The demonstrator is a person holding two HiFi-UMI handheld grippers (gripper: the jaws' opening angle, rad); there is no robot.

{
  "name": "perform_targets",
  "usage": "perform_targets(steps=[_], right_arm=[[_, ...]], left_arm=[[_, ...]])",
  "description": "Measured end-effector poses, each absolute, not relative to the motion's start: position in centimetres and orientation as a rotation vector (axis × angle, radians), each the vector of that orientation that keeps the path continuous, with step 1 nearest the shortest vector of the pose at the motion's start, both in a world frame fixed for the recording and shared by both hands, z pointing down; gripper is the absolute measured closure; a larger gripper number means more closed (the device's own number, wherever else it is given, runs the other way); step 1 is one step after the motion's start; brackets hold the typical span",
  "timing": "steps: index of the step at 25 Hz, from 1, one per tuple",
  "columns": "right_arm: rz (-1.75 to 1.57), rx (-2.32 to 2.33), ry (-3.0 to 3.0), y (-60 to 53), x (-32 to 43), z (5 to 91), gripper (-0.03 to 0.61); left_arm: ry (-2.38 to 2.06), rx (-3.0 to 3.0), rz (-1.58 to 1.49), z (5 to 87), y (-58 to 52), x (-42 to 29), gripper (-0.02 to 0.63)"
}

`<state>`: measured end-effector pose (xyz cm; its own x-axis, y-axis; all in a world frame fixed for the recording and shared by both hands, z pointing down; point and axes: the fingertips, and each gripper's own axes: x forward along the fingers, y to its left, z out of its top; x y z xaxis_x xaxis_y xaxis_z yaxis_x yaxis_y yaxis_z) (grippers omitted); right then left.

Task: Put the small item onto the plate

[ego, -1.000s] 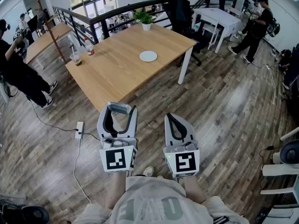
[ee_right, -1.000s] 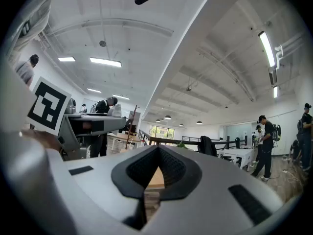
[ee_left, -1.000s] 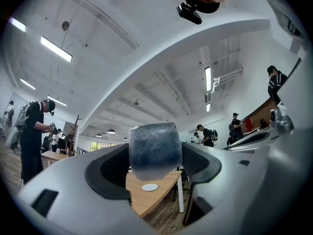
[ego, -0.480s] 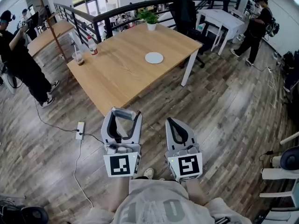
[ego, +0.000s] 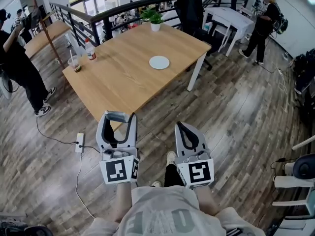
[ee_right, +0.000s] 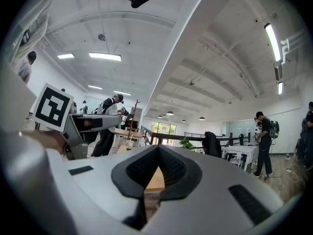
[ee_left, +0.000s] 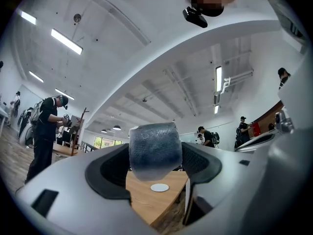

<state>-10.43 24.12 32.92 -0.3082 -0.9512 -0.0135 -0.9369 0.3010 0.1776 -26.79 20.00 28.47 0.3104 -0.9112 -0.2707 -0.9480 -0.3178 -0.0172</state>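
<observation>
A white plate (ego: 159, 62) lies on the wooden table (ego: 118, 82), toward its far right side. My left gripper (ego: 117, 120) is held over the floor, just short of the table's near corner, shut on a small grey-blue item (ego: 118, 114). In the left gripper view the small item (ee_left: 155, 150) fills the gap between the jaws, with the plate (ee_left: 159, 187) small beyond it. My right gripper (ego: 180, 127) hangs beside it over the floor, shut with nothing in it; in the right gripper view the right gripper (ee_right: 157, 155) points at the table.
On the table's left end stand a bottle (ego: 89, 49) and a cup (ego: 75, 64); a potted plant (ego: 155, 19) stands at the far edge. A black chair (ego: 189, 9) and white table (ego: 229, 18) lie beyond. People stand at left (ego: 15, 58) and right (ego: 261, 18). A power strip (ego: 78, 142) lies on the floor.
The person has stepped forward; a shoe now shows between the grippers. The left gripper has drifted slightly left with the item still in it. The right gripper has hardly moved.
</observation>
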Motion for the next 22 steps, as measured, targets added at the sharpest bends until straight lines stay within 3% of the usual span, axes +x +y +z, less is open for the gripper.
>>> perform_targets(steps=[22], right_arm=[[-0.169, 1.71, -2.583, -8.2, 4.9, 32.2, 0.561]], left_arm=[[1.837, -2.315, 0.218, 27.6, -8.9, -11.9, 0.298]])
